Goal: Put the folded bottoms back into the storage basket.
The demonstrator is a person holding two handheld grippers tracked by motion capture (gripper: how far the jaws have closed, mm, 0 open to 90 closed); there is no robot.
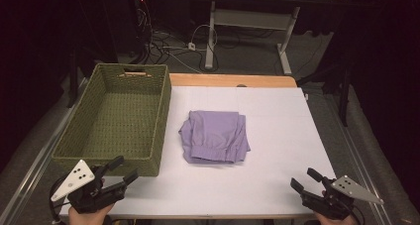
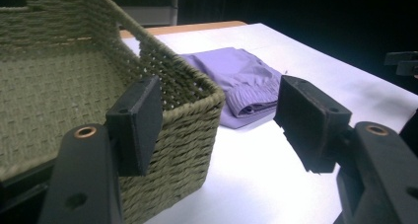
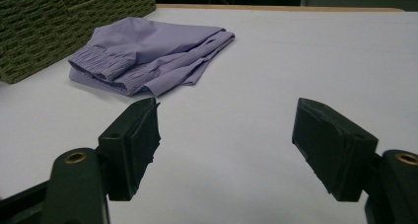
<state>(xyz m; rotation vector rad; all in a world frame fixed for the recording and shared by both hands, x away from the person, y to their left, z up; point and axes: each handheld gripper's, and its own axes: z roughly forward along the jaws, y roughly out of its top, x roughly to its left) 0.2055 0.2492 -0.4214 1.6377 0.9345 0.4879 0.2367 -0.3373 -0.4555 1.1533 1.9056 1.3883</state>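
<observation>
A folded lilac garment [image 1: 214,136] lies on the white table top [image 1: 277,136], just right of a green woven basket [image 1: 111,118] that holds nothing. My left gripper [image 1: 124,170] is held at the near left corner, right in front of the basket's near wall, open with nothing between its jaws. My right gripper [image 1: 306,179] is at the near right corner, also open and holding nothing. In the left gripper view the basket [image 2: 74,86] is close on the left and the garment [image 2: 241,81] beyond it. The garment [image 3: 148,54] lies far left in the right gripper view.
The basket takes up the table's left side. Bare white surface lies between the garment and both grippers and to the garment's right. Beyond the far wooden edge [image 1: 233,80] stand desk legs [image 1: 212,36] and floor cables [image 1: 168,46].
</observation>
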